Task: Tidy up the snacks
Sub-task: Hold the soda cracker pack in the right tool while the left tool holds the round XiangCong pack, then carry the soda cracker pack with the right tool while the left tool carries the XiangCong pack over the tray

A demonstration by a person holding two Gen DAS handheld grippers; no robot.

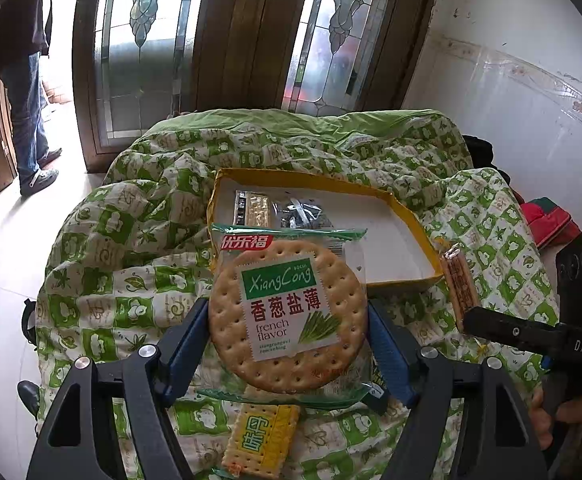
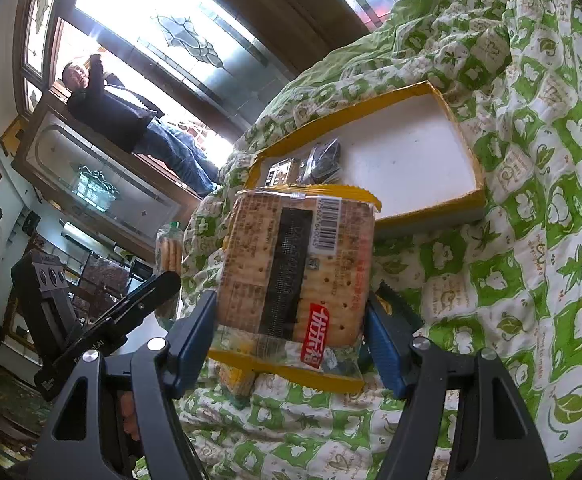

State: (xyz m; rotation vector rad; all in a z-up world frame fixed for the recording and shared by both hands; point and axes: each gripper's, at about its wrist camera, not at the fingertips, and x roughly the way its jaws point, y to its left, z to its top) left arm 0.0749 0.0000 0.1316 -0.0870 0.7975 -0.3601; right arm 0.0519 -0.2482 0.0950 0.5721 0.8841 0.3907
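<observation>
Left wrist view. Left gripper has its blue pads clamped on a round scallion-flavour cracker in a clear wrapper with green seams, one pad on each side edge. The cracker is held face-on to the camera and lifted off the green-and-white patterned quilt. Directly ahead of the fingers, beyond the cracker's top edge, lies the shallow yellow-rimmed cardboard tray with a white floor. Two small dark-wrapped snack packets sit at its near left end; the rest of the floor is bare. A square yellow-labelled cracker pack lies on the quilt below the jaws. At right, the right gripper's black finger shows side-on, with its packet edge-on just beside the tray's near right corner.

Right wrist view. Right gripper is clamped on a square cracker pack in a clear wrapper with yellow seams, barcode side up, pads on its two side edges. The tray lies ahead and a little to the right, long axis running up to the right, bare floor at the far end. A bystander in dark jacket and jeans stands by the glazed door.

Judgement: both packets are in transit to the tray. Each gripper needs only a forward reach. The right one looks slightly nearer the empty end, the left nearer the filled end.
</observation>
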